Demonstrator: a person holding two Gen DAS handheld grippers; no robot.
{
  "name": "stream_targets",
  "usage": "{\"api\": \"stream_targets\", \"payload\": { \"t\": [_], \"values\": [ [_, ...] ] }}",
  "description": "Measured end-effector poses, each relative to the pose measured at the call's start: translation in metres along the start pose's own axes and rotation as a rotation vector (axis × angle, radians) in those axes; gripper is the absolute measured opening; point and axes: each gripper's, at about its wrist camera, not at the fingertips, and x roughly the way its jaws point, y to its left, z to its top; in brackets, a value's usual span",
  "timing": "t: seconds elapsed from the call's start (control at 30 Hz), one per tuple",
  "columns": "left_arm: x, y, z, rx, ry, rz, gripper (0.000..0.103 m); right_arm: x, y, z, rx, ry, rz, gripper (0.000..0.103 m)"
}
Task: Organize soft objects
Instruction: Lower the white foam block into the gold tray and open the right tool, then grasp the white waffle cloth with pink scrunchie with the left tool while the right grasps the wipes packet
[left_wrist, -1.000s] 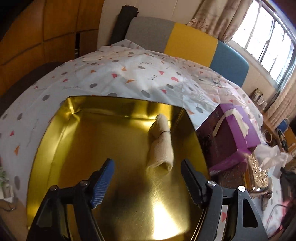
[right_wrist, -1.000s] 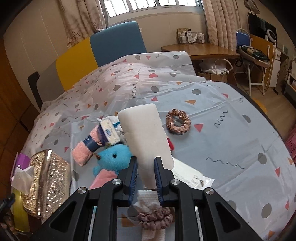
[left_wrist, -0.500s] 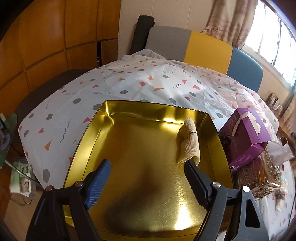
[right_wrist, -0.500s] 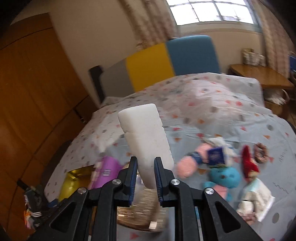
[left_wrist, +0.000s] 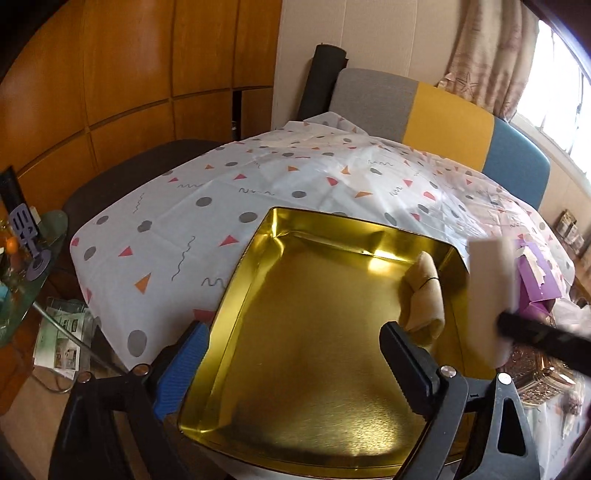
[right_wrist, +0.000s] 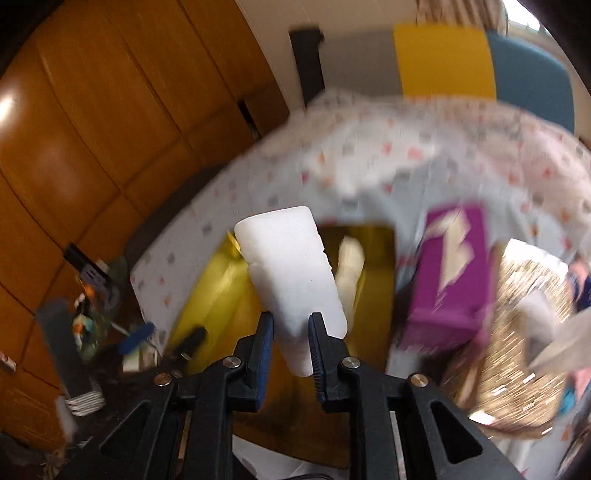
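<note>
We held the left gripper (left_wrist: 295, 354) above the near part of the gold tray (left_wrist: 240, 295), and its fingers stood wide apart with nothing between them: the blue pad (left_wrist: 181, 369) was over the near left rim and the black finger (left_wrist: 406, 362) was over the tray floor. The tray lay at the near left part of the table, on a white cloth (left_wrist: 221, 206) with coloured triangles and grey dots. Inside the tray, a rolled beige cloth (left_wrist: 424, 295) with a thin dark band lay along the right wall, near the far right corner. Our right gripper (right_wrist: 291, 325) was clamped on the lower part of a white sponge (right_wrist: 291, 266), and the sponge stood up and leaned a little to the left in that view. In the left view, the sponge (left_wrist: 487, 288) appeared blurred just beside the right rim of the tray, with the dark right gripper (left_wrist: 543, 336) under it. A purple box (right_wrist: 447, 273) stood on the table just to the right of the tray, and a glittering gold box (right_wrist: 513, 339) was nearer to us beside it. The right view was blurred, so we cannot tell whether the sponge was already over the tray. Behind the table stood a chair (left_wrist: 443, 122) with grey, yellow and blue panels.
</note>
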Motion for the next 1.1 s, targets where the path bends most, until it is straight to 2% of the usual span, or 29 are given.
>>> {"api": "stream_targets", "payload": {
  "t": [0.17, 0.4, 0.6, 0.8, 0.9, 1.1],
  "values": [
    [-0.001, 0.005, -0.004, -0.012, 0.01, -0.025, 0.095, 0.03, -0.003, -0.013, -0.017, 0.059, -0.082, 0.024],
    [-0.004, -0.005, -0.007, 0.009, 0.006, -0.045, 0.095, 0.017, -0.017, -0.026, -0.017, 0.037, -0.061, 0.034],
    [-0.007, -0.017, -0.01, 0.052, 0.008, -0.04, 0.095, -0.007, -0.025, -0.029, -0.023, -0.04, -0.071, 0.038],
    [-0.009, -0.029, -0.015, 0.094, 0.011, -0.058, 0.095, -0.042, -0.041, -0.034, -0.024, -0.135, -0.128, 0.039],
    [-0.012, -0.039, -0.018, 0.127, 0.004, -0.072, 0.095, -0.062, -0.061, -0.036, 0.001, -0.176, -0.157, 0.039],
    [-0.017, -0.058, -0.025, 0.185, 0.013, -0.122, 0.095, -0.105, -0.116, -0.05, 0.129, -0.248, -0.237, 0.04]
  ]
}}
